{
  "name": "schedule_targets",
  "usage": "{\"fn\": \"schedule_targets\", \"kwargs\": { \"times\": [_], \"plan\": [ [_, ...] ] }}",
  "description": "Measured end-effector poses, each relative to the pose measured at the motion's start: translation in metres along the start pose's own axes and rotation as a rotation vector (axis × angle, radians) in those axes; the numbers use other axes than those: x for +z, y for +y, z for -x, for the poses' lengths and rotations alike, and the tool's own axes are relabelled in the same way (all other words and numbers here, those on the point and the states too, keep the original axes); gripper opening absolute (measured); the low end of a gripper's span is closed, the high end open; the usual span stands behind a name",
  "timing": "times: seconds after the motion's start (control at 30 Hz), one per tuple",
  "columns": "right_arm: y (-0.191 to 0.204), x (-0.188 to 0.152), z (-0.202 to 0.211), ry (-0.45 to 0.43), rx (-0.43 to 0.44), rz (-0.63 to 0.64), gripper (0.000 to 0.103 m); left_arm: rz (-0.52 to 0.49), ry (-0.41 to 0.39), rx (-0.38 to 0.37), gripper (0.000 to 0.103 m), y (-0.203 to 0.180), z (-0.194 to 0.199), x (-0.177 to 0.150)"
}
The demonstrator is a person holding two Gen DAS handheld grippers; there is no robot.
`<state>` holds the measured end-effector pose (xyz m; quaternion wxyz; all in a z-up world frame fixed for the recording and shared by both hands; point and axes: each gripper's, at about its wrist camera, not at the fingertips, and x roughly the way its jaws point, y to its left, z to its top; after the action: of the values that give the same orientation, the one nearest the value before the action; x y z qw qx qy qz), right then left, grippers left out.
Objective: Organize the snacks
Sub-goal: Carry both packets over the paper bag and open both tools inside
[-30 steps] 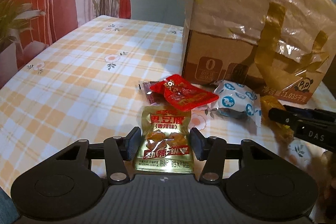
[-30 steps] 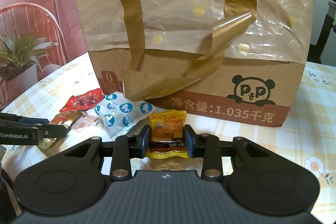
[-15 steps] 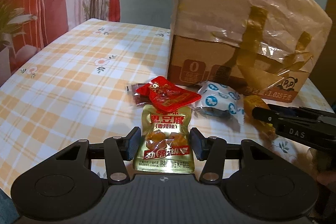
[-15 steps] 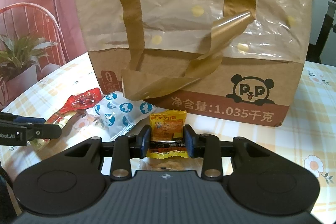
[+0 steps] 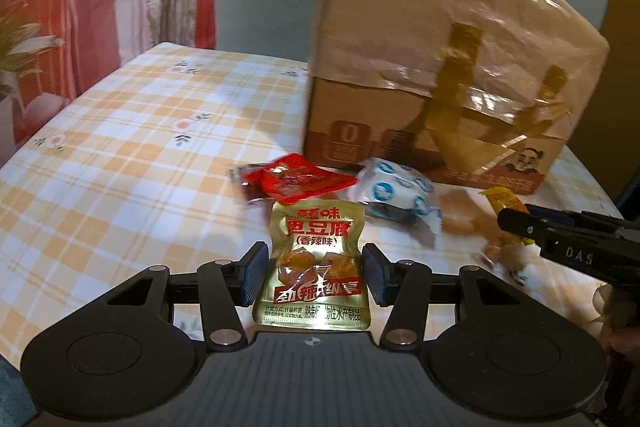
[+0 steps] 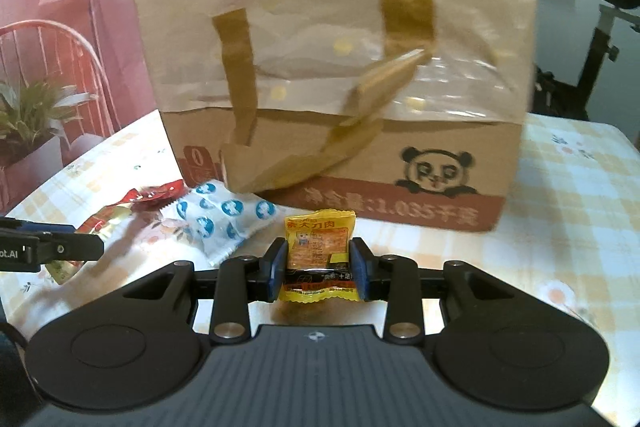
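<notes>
Left claw (image 5: 314, 274) clamps the gold packet (image 5: 314, 267) and right claw (image 6: 319, 269) the yellow packet (image 6: 320, 253); we judge both light, soft, slippery, best pinched across flat edges.

around the checked table

a yellow-and-white plaid tablecloth (image 5: 120, 163) with small flowers covers the table — a potted plant (image 6: 28, 115) stands off its edge at nine o'clock, a red wire chair (image 6: 52, 39) behind it, black exercise equipment (image 6: 592, 39) at two o'clock.
</notes>
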<state>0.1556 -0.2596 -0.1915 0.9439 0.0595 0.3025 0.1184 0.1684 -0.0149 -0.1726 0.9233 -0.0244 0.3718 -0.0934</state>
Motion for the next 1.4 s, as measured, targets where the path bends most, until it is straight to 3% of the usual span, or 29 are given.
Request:
{"fn": "schedule_targets", "kwargs": {
  "times": [0.37, 0.6, 0.87, 1.03, 1.17, 1.4],
  "plan": [
    [-0.007, 0.002, 0.034, -0.072, -0.024, -0.034, 0.036, -0.053, -0.054, -0.075, 0.054, -0.011, 0.019, -0.002],
    [-0.004, 0.015, 0.057, -0.155, -0.017, -0.017, 0.036, -0.116, -0.157, -0.076, 0.054, -0.017, 0.037, 0.015],
    [-0.011, 0.063, 0.101, -0.353, -0.008, -0.022, 0.036, -0.182, -0.310, -0.174, 0.055, -0.038, 0.066, 0.077],
    [-0.017, 0.105, 0.106, -0.423, 0.011, 0.016, 0.036, -0.185, -0.360, -0.225, 0.056, -0.059, 0.061, 0.123],
    [-0.027, 0.135, 0.088, -0.439, -0.002, 0.032, 0.036, -0.168, -0.403, -0.253, 0.056, -0.079, 0.045, 0.159],
    [-0.041, 0.164, 0.044, -0.380, -0.053, 0.086, 0.036, -0.185, -0.356, -0.263, 0.056, -0.116, -0.006, 0.209]
  ]
}}
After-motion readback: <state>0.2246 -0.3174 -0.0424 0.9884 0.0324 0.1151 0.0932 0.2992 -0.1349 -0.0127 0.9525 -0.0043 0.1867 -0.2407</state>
